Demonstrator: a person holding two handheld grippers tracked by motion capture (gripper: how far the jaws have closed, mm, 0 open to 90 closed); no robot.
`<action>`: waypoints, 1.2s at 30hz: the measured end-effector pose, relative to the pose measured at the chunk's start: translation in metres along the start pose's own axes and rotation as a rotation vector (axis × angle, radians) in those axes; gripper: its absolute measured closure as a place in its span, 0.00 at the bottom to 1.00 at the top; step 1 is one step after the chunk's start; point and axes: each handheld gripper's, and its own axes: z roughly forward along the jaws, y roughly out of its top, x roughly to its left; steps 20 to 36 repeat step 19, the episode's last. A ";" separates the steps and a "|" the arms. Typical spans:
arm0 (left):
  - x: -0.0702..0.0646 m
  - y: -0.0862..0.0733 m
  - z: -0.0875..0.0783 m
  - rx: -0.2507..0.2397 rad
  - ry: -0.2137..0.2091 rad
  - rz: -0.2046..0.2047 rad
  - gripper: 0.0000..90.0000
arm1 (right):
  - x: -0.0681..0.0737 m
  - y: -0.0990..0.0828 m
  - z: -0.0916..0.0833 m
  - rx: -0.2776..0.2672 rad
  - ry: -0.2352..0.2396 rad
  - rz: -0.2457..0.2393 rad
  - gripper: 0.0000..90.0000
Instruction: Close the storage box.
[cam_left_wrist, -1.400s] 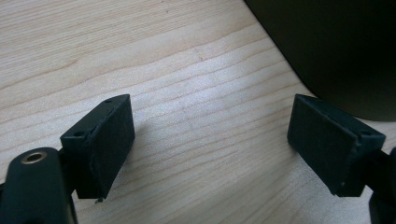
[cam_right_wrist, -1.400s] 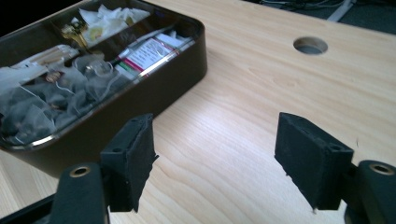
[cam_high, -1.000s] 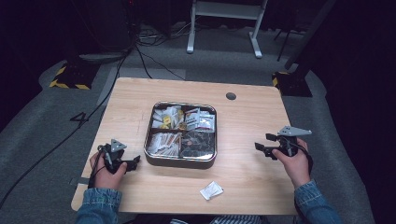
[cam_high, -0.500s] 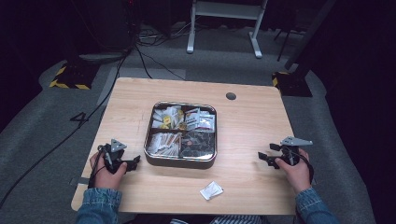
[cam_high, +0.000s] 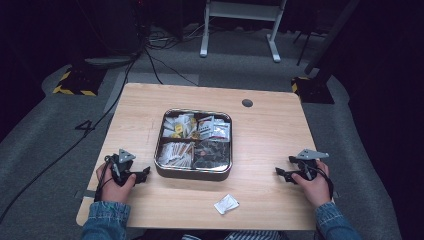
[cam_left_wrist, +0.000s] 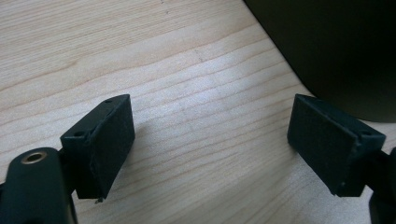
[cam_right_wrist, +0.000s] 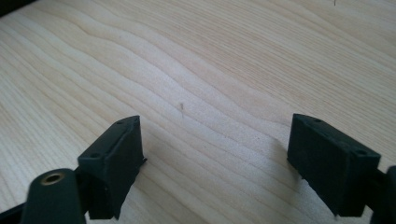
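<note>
While print marks the packets inside the tin (cam_high: 194, 173), none of it can be read. One square metal tin with four compartments sits mid-table (cam_high: 270, 130); one white sachet (cam_high: 226, 204) lies alone near the front edge. Two grippers rest on the wood: the left gripper (cam_high: 145, 172) just beside the tin's front left corner, the right gripper (cam_high: 280, 173) near the right edge, well apart from the tin. Both stand wide with nothing between them, the right having just been opening. In the left gripper view (cam_left_wrist: 210, 149) the tin's dark wall (cam_left_wrist: 336, 51) looms; the right gripper view (cam_right_wrist: 215, 154) has bare wood grain.
</note>
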 end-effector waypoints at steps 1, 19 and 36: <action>0.000 0.000 0.000 0.000 0.000 0.001 0.17 | 0.001 0.000 0.001 0.006 -0.007 -0.001 0.17; -0.001 0.000 0.000 0.002 0.006 -0.001 0.17 | 0.003 0.001 0.001 0.004 -0.030 0.024 0.18; -0.001 0.000 0.000 0.002 0.006 -0.001 0.17 | 0.003 0.001 0.001 0.004 -0.030 0.024 0.18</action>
